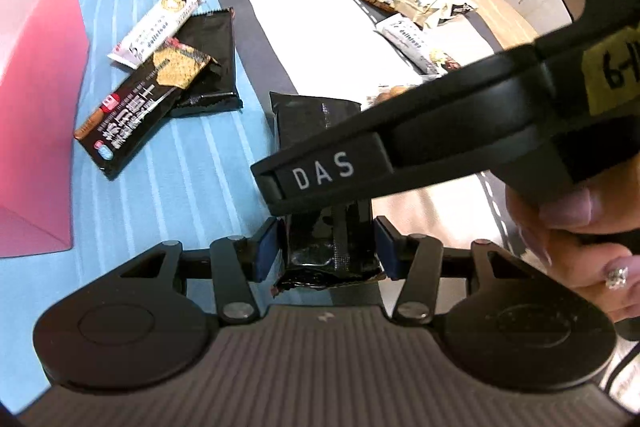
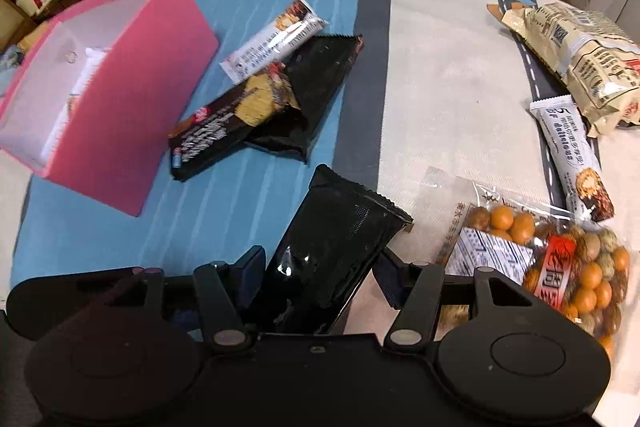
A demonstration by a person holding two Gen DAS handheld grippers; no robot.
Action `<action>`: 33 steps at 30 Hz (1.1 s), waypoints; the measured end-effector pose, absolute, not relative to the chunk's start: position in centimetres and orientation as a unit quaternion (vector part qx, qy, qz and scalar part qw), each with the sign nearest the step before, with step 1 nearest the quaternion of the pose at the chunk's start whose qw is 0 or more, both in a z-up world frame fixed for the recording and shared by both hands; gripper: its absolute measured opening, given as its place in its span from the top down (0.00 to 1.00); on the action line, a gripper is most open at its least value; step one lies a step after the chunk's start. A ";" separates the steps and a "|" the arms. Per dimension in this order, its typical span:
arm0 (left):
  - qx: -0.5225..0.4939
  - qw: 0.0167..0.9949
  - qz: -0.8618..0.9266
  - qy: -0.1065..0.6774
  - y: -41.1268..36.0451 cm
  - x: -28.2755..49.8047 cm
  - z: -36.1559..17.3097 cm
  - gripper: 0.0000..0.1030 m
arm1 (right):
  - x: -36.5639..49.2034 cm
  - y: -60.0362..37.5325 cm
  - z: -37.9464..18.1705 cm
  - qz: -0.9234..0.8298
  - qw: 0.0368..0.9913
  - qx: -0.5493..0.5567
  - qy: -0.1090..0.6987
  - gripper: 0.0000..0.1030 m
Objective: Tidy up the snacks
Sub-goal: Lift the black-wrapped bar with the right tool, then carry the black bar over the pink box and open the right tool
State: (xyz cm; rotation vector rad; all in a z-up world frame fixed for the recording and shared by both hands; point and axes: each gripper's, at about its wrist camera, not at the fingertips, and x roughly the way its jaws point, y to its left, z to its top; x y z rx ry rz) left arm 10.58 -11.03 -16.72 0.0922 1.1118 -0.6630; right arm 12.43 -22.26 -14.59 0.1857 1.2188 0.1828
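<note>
While most of the snacks lay scattered, the sorting looked barely begun. The open pink cardboard box [image 2: 120, 95] at the far left of the cloth-covered worktop [image 2: 440, 75] held only what seemed to be a pale packet or two against its inner wall; I could not tell exactly what.

The left claw [image 1: 328, 247] was clamped on the near end of a glossy black foil snack packet [image 1: 316, 123], its blue pads pressed to both edges. The right claw [image 2: 320, 279] stood around the same packet [image 2: 340, 239] with its jaws parted, the right pad clear of the foil, so the grip appeared released.

Still outside the box were a black cracker pack [image 2: 228, 123], another black wrapper [image 2: 320, 83] and a white bar [image 2: 272, 39] just beside the box, plus a clear bag of coated nuts [image 2: 560, 251], a second white bar [image 2: 572, 155] and beige bags [image 2: 580, 47] at the right.
</note>
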 end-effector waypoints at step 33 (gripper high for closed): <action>0.053 0.898 -0.179 0.399 5.2 12.6 -3.1 0.51 | 17.5 -5.8 -0.8 0.267 0.867 0.021 0.420 0.38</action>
